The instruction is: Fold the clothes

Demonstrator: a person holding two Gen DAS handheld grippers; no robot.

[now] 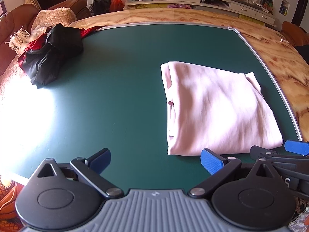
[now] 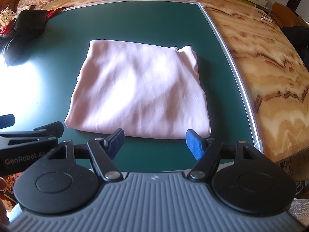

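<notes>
A pale pink garment [image 1: 216, 108] lies folded into a flat rectangle on the green mat [image 1: 119, 89], right of centre. It also shows in the right wrist view [image 2: 139, 89]. My left gripper [image 1: 155, 161] is open and empty, just in front of the garment's near left corner. My right gripper [image 2: 155, 142] is open and empty, just in front of the garment's near edge. The right gripper's fingers [image 1: 295, 147] show at the right edge of the left wrist view. The left gripper's fingers [image 2: 48, 128] show at the left edge of the right wrist view.
A heap of black and red clothes [image 1: 50, 56] sits at the mat's far left corner, also in the right wrist view [image 2: 25, 25]. A marble tabletop [image 1: 280, 65] surrounds the mat beyond its metal rim. A sofa [image 1: 17, 21] stands behind left. Sunlight glares on the mat's left.
</notes>
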